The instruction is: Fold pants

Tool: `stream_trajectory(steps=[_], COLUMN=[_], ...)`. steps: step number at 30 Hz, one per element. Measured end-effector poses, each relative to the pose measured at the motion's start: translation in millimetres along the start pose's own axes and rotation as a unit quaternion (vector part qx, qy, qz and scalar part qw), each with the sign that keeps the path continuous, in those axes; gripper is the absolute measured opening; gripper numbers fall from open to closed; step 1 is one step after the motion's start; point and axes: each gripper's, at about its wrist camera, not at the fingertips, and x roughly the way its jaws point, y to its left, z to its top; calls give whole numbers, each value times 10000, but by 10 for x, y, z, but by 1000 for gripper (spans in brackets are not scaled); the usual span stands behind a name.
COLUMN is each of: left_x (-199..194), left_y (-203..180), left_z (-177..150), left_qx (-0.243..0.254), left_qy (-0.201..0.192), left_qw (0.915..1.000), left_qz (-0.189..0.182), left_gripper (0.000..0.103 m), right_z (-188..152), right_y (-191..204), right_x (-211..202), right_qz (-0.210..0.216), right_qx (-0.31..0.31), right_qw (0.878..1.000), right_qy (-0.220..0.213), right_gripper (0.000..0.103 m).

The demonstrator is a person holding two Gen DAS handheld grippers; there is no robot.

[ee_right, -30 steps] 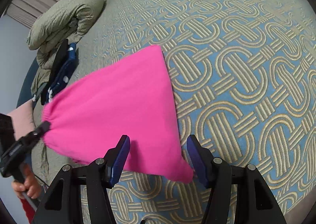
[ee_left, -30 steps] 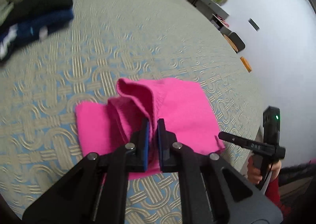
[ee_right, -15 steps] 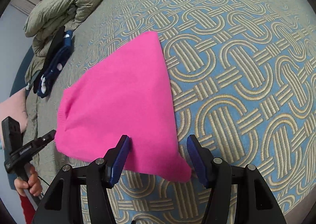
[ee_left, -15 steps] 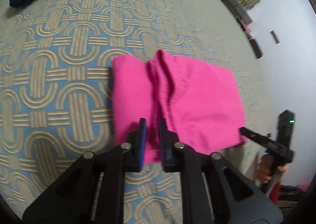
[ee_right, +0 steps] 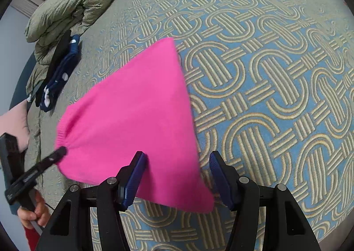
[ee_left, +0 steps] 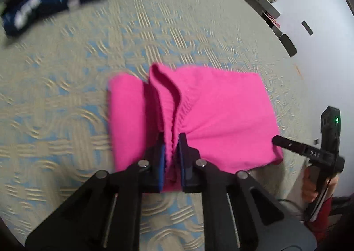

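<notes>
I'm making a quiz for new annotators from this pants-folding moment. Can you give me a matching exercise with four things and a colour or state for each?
Column 1:
1. left tool
2. right tool
3. pants
4. rolled quilt

Column 2:
A. olive green, at the far edge of the bed
B. open, its fingers either side of a corner of cloth
C. bright pink, folded on the patterned bedspread
D. shut on a ribbed waistband edge

Pairs: 1-D, 2-B, 3-C, 4-A
</notes>
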Motion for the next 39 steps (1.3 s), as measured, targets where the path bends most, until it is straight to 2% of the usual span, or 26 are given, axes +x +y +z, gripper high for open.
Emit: stream_trajectory(steps=[2,3,4,6,8,10,18,28,30,31,32,33,35,37,39], left_x=[-88,-90,-43,50,25,19,262,358,401,415,477,510,455,312,149], left_y=[101,151,209,312,380,437,409,306,259,249,205,171,60,-92,-244], left_z=[21,6,-4,-28,-58,-60,-33,33,73,83,134,173,240,351,553], left_qx=[105,64,-37,-317,-495,-622,-587,-507,-488,-455,-423,-455,-372,-65,147], left_qy=[-73,-47,14,138,154,39,446,493,456,419,394,431,298,45,-184], left_qw=[9997,9997,9999,9993,9984,9976,9973,9975,9978,9981,9980,9971,9984,9997,9990], left_qz=[214,209,114,161,205,291,69,21,-34,-83,-258,-439,-312,-242,-373], left_gripper=[13,14,18,26,50,64,66,74,74,68,43,37,25,22,22], right_z=[15,26,40,72,96,123,255,352,366,366,371,370,384,423,538], right_y=[-5,-7,-14,-13,-14,-3,164,213,227,247,287,320,361,440,517], right_x=[14,37,66,141,165,173,253,357,382,393,413,438,388,220,-39], right_qz=[-4,-10,-10,0,54,88,-55,4,54,70,152,303,312,331,423], right_qx=[-56,-67,-55,35,67,72,-179,-277,-302,-349,-452,-570,-588,-718,-830], right_qw=[10000,10000,10000,10000,9999,9999,9998,9996,9995,9994,9989,9979,9978,9963,9932], right_qy=[-2,8,29,78,84,82,60,68,33,13,-11,45,-55,-334,-694], right_gripper=[62,63,64,64,64,64,64,65,64,60,33,21,15,14,14])
